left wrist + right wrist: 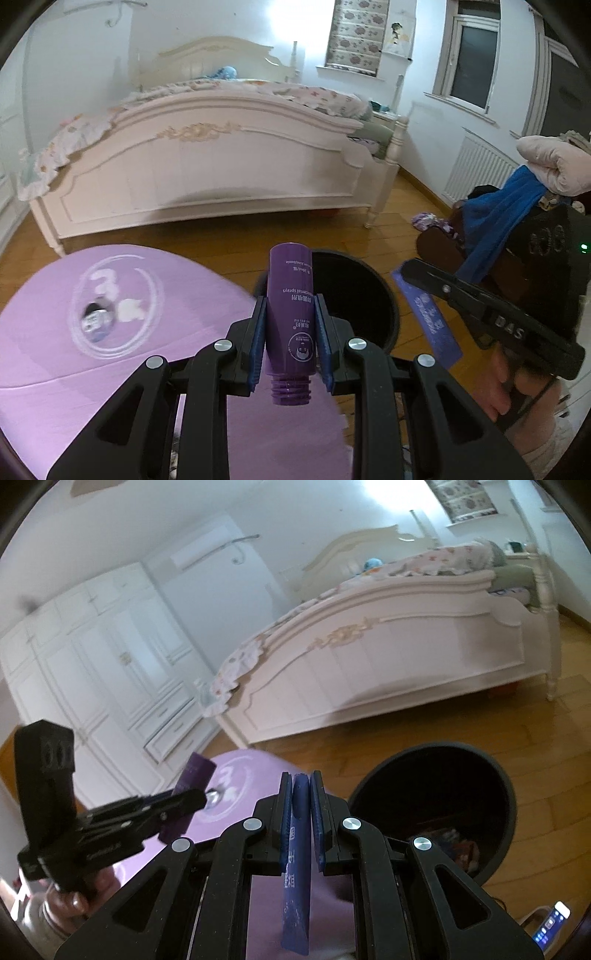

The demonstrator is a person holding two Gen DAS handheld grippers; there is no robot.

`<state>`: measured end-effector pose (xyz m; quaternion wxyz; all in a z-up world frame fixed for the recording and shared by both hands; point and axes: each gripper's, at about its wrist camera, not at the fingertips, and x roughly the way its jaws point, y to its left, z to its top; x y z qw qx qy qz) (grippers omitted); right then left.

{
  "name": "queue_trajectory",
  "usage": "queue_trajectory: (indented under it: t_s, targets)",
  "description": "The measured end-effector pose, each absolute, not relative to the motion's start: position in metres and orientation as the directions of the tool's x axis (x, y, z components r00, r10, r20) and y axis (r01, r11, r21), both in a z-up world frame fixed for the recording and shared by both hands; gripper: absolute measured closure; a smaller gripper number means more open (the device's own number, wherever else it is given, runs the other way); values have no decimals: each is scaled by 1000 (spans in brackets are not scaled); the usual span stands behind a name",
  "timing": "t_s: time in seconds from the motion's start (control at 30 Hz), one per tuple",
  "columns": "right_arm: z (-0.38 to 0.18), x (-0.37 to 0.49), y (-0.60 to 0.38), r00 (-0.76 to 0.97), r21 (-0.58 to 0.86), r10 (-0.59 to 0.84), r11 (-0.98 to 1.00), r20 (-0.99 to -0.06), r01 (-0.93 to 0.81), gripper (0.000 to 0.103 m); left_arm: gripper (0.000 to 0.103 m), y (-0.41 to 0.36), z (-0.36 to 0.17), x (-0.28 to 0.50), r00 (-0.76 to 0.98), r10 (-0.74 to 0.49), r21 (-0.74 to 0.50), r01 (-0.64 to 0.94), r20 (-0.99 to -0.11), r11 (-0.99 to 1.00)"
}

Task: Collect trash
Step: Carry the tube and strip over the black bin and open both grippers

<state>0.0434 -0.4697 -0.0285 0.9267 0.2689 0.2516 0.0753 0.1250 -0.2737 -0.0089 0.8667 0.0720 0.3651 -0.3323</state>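
Bedroom with wooden floor [229, 254], white bed [207, 162], wardrobe [92, 664], purple mat [74, 325] laid by black bin [436, 812], purple bottle [290, 314] clamped in left gripper [290, 325] before the bin, blue sachet [297, 867] pinched in right gripper [300, 819] beside it.

Room light is dim and cool, with one blown-out white glare patch on the wall [295, 22] far beyond the fingertips, above the bed [207, 162]. Soft shadow lies under the bed's footboard. Fisheye bending is strong, with black vignette at every corner. The purple mat [74, 332] left of the fingers is motion-smeared (its print is unreadable). Both gripper bodies render sharp; the wardrobe [92, 672] looks hazy.
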Motion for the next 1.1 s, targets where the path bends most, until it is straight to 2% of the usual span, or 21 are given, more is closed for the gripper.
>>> queue_trajectory:
  t_s: [0.6, 0.87, 1.0, 1.03, 1.1]
  targets:
    - [-86, 79, -529, 852, 578, 220, 808, -474, 113, 91, 78, -340, -55, 143, 392, -537, -174, 664, -747, 727]
    - [-104, 94, -542, 843, 576, 204, 804, -497, 145, 91, 78, -356, -68, 153, 370, -523, -175, 664, -768, 727]
    - [-109, 103, -547, 832, 572, 198, 804, -518, 165, 91, 76, -365, -67, 155, 390, -503, -137, 671, -771, 729]
    - [-110, 107, -549, 824, 567, 200, 806, -530, 169, 89, 75, -366, -66, 156, 394, -500, -129, 672, -771, 729]
    - [-111, 107, -549, 820, 564, 195, 806, -539, 179, 70, 65, -368, -64, 154, 408, -491, -110, 673, -770, 731]
